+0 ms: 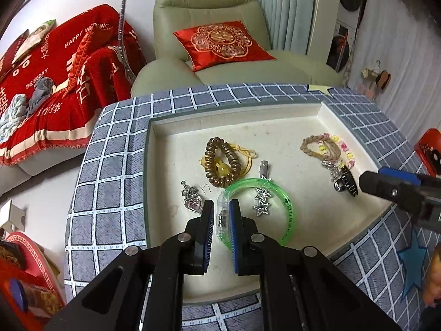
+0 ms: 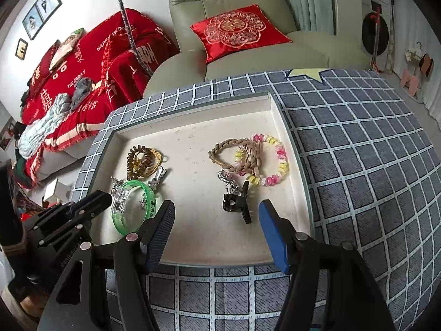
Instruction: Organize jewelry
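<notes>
A cream tray (image 1: 325,207) on a checked cloth holds the jewelry. My left gripper (image 1: 222,207) is shut on the clear clasp of a green bangle (image 1: 286,209), which rests on the tray; it also shows in the right wrist view (image 2: 150,207). A star hair clip (image 1: 261,197) lies inside the bangle. A brown coil tie (image 1: 220,162) and a heart pendant (image 1: 193,201) lie nearby. My right gripper (image 2: 216,213) is open, just in front of a black claw clip (image 2: 238,202). A braided bracelet (image 2: 234,151) and a pink-yellow bead bracelet (image 2: 275,162) lie beyond.
The tray sits on a stool covered in blue-grey checked cloth (image 2: 358,165). A green armchair (image 1: 206,13) with a red cushion stands behind. A sofa with a red cover (image 1: 55,82) is at the left.
</notes>
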